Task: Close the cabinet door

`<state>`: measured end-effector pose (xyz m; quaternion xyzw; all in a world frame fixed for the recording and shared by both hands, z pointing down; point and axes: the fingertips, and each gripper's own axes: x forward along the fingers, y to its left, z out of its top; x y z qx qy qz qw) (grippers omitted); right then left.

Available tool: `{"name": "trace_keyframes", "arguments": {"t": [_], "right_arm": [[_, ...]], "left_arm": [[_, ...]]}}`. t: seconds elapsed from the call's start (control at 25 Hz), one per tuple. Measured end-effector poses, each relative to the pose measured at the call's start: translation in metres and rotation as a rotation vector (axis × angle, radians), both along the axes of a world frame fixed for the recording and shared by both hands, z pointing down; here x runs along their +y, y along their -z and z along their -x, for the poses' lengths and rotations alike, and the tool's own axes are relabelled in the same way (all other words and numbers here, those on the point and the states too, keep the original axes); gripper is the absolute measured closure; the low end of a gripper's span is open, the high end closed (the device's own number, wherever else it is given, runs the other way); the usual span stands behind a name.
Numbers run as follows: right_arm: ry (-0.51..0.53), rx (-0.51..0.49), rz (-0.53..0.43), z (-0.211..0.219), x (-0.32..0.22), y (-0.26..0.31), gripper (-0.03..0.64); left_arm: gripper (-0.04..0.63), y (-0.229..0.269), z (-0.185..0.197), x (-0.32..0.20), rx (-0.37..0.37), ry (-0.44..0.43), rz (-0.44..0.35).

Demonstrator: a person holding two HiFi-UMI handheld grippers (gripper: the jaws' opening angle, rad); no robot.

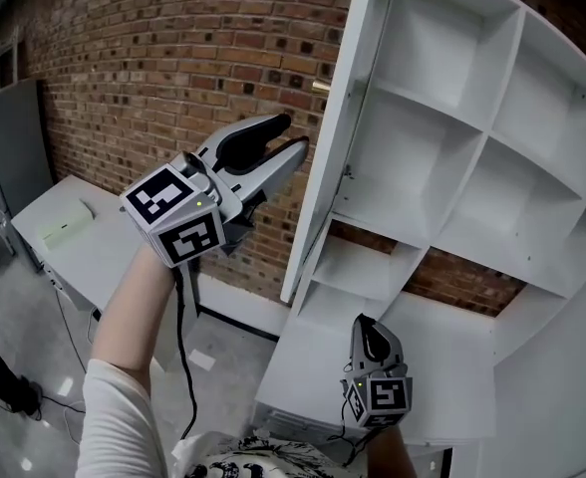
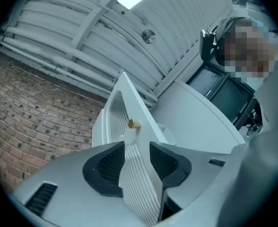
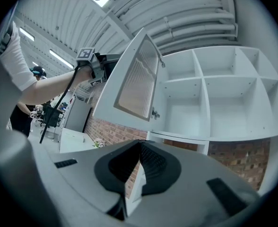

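The white cabinet [image 1: 472,127] hangs on the brick wall with its compartments bare. Its door [image 1: 345,118] stands swung out towards me, with a small brass knob [image 1: 321,86] on it. My left gripper [image 1: 293,134] is raised just left of the door's free edge, below the knob, jaws open. In the left gripper view the door's edge [image 2: 129,103] and the knob [image 2: 134,124] show ahead between the open pads of the left gripper [image 2: 137,148], and nothing is pressed. My right gripper [image 1: 370,329] is low in front of the cabinet and looks shut and empty. The right gripper view shows the door [image 3: 134,79] from its [image 3: 140,145] side.
A brick wall [image 1: 173,58] runs behind the cabinet. A white table [image 1: 104,257] with a pale green object [image 1: 66,229] stands at the left, and a grey panel [image 1: 14,137] beyond it. A cable hangs from my left arm. A dark monitor [image 2: 224,96] shows in the left gripper view.
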<state>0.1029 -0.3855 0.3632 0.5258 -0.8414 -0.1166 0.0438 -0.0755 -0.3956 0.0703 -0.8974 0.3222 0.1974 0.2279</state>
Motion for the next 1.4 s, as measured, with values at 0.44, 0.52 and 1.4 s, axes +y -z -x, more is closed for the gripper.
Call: {"name": "trace_keyframes", "arguments": {"t": [0.44, 0.52, 1.4], "right_arm": [[-0.018, 0.013, 0.004, -0.001, -0.008, 0.001, 0.609], [-0.02, 0.02, 0.011, -0.001, -0.008, -0.003, 0.609], [-0.198, 0.01, 0.068, -0.021, -0.003, -0.033, 0.609]], "left_arm": [[0.407, 0.052, -0.011, -0.006, -0.069, -0.116, -0.028], [0.411, 0.053, -0.015, -0.01, -0.088, -0.136, -0.01], [0.494, 0.052, -0.07, 0.006, -0.384, -0.124, -0.18]]}}
